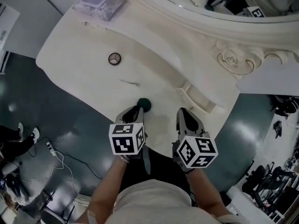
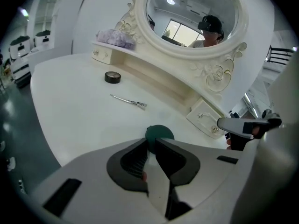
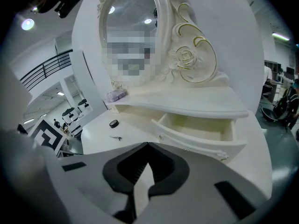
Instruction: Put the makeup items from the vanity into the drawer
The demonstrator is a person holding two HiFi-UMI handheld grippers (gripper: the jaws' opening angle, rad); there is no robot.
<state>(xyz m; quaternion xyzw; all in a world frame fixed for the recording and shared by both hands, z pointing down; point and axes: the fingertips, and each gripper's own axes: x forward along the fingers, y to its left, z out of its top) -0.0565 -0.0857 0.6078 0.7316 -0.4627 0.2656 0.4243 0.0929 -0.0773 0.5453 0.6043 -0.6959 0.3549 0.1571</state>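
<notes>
Two hand-held grippers (image 1: 138, 108) (image 1: 183, 111), one green puff (image 1: 145, 104)

Left claw (image 2: 152, 142) clamped, jaws narrowly apart (right claw (image 3: 147, 144) fully shut).

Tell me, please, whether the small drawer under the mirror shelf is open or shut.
Open: the drawer is pulled out from beneath the shelf, and its pale interior is exposed.

I see the drawer (image 3: 187, 136) pulled open. On the vanity top (image 1: 70, 55), left of the drawer:
- dark green round item (image 2: 160, 133), nearest, pinched at the left gripper (image 2: 152, 143) tips;
- thin metal clip (image 1: 128, 82), lying flat, farther;
- black round pot (image 1: 114, 59), farthest.
</notes>
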